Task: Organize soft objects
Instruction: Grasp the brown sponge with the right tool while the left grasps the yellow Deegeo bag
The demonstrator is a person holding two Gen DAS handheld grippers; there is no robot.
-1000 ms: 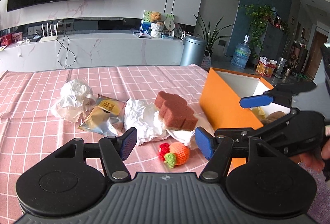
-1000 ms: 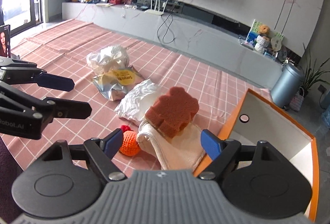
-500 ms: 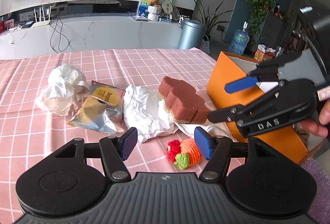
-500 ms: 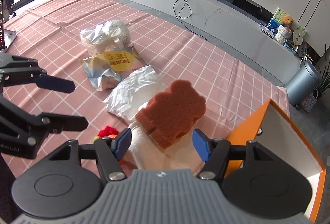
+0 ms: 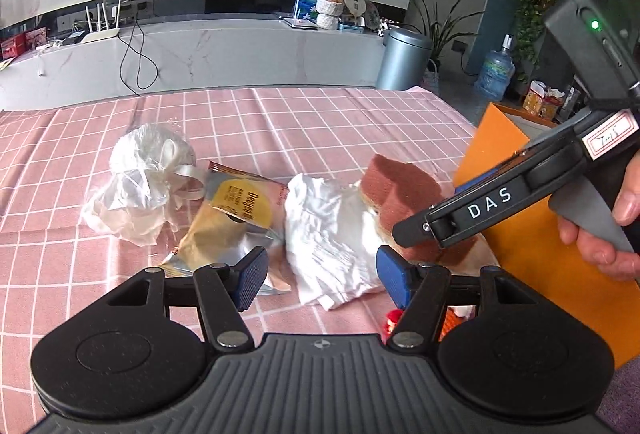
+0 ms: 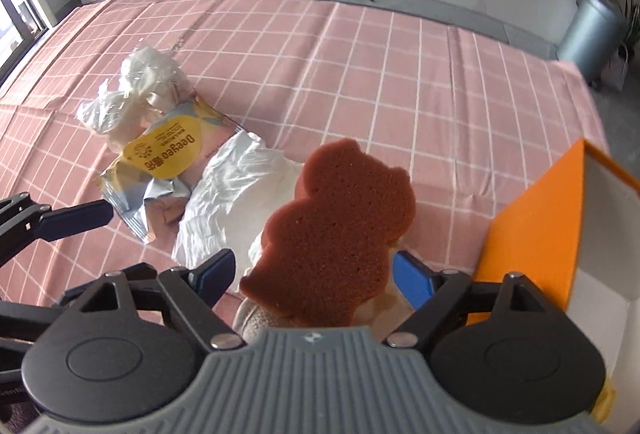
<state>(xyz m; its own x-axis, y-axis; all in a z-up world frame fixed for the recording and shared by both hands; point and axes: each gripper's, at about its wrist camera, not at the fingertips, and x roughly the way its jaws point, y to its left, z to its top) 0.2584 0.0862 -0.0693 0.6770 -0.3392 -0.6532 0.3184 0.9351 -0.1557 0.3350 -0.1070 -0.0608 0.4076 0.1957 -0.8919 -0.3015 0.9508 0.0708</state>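
Note:
A brown bear-shaped sponge [image 6: 336,226] lies on a beige towel [image 6: 256,318] beside the orange box [image 6: 532,226]. My right gripper [image 6: 314,274] hangs over it, pointing steeply down. Its jaws are opening, with the sponge between them and the pads clear of its sides. My left gripper [image 5: 322,278] stands open just above a crumpled white sheet [image 5: 328,234]. In the left wrist view the sponge [image 5: 404,190] is partly hidden by the right gripper's arm. A red and orange crocheted toy [image 5: 394,318] peeks out under my left gripper's right finger.
A yellow-labelled foil snack packet [image 5: 232,218] and a clear-wrapped white bundle [image 5: 148,174] lie to the left on the pink checked cloth [image 5: 280,130]. The box [image 5: 540,234] stands at the right edge. A hand [image 5: 608,226] holds the right gripper.
My right gripper has come forward and down over the sponge, which now sits between its jaws. My left gripper has shifted left over the white sheet, hiding most of the crocheted toy.

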